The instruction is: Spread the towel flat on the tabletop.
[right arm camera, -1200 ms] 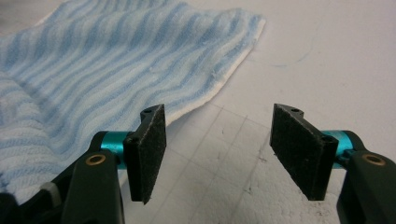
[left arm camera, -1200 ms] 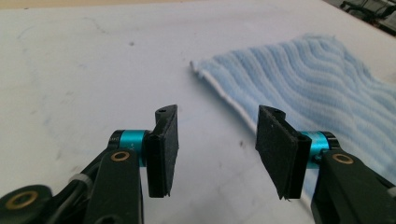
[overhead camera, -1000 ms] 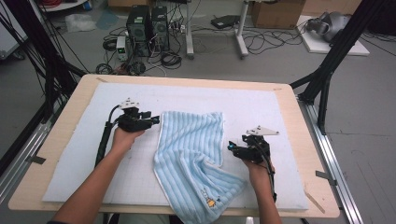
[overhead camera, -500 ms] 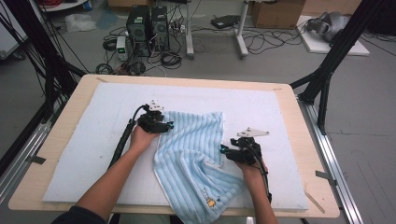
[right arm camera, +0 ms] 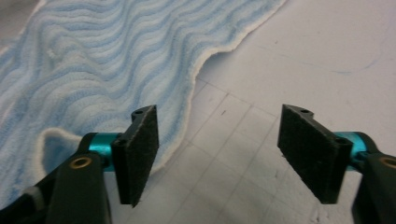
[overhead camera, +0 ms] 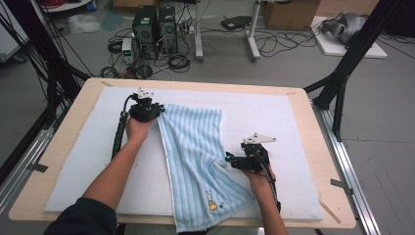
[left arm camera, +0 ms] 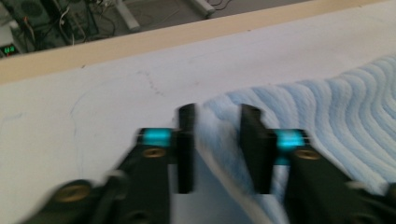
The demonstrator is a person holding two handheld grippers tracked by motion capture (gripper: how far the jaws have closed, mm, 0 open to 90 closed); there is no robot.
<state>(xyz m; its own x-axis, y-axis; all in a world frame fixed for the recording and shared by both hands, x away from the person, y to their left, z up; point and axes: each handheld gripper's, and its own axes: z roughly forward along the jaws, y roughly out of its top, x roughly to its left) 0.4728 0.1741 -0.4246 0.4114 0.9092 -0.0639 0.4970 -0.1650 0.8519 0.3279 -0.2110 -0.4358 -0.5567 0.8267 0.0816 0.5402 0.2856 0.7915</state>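
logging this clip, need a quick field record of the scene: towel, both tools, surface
towel: light blue striped towel, spread lengthwise, near end hanging over the table edge, small cartoon print by that end
left tool: left tool at the towel's far left corner, jaws narrowed around the corner edge
right tool: right tool at the towel's right edge, jaws wide open, nothing between them
surface: white mat on a wooden table

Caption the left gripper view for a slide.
Left gripper pinching the corner of a blue striped towel on the white mat.
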